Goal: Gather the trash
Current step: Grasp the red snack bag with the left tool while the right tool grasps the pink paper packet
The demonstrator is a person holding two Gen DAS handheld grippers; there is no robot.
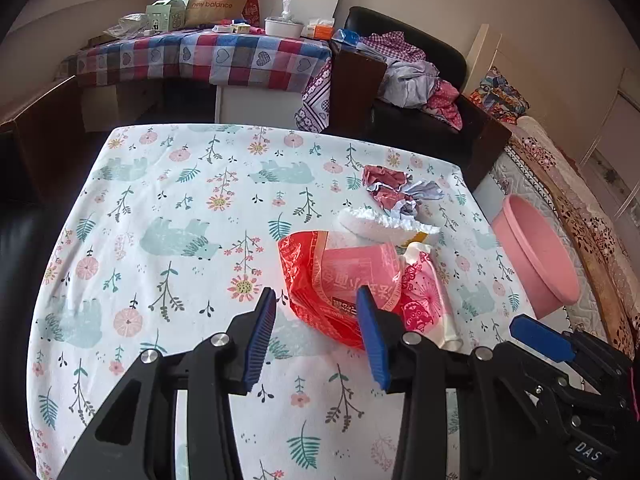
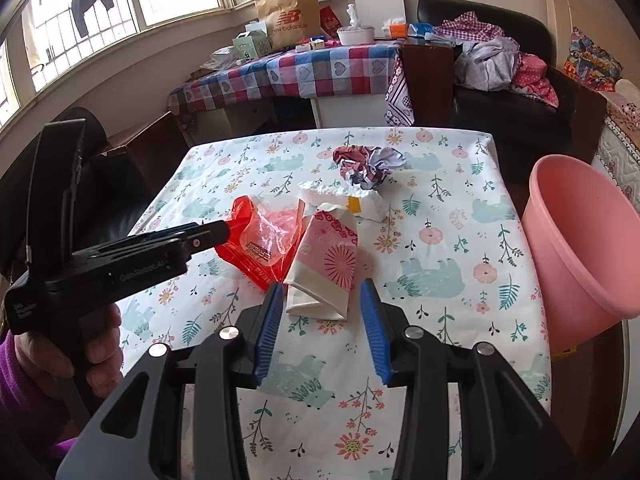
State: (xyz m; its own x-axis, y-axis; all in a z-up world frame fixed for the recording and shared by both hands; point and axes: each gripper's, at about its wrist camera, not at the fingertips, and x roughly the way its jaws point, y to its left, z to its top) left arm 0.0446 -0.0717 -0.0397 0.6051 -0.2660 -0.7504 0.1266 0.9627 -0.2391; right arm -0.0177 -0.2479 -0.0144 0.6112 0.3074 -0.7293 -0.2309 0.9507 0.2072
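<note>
On the floral tablecloth lie a red plastic wrapper (image 1: 320, 280) (image 2: 260, 240), a cream and pink paper pouch (image 1: 424, 300) (image 2: 324, 268), a white foam piece (image 1: 380, 222) (image 2: 348, 196) and a crumpled red and grey paper ball (image 1: 396, 192) (image 2: 366, 166). My left gripper (image 1: 316, 332) is open, its jaws on either side of the red wrapper's near edge. My right gripper (image 2: 324, 328) is open just in front of the paper pouch. The left gripper also shows in the right wrist view (image 2: 192, 236), at the red wrapper.
A pink plastic tub (image 1: 536, 256) (image 2: 588, 240) stands off the table's right edge. Behind are a checked-cloth table (image 2: 304, 68) with bags and boxes, and a black armchair (image 2: 500, 92) piled with clothes. A bed (image 1: 568, 176) is at the right.
</note>
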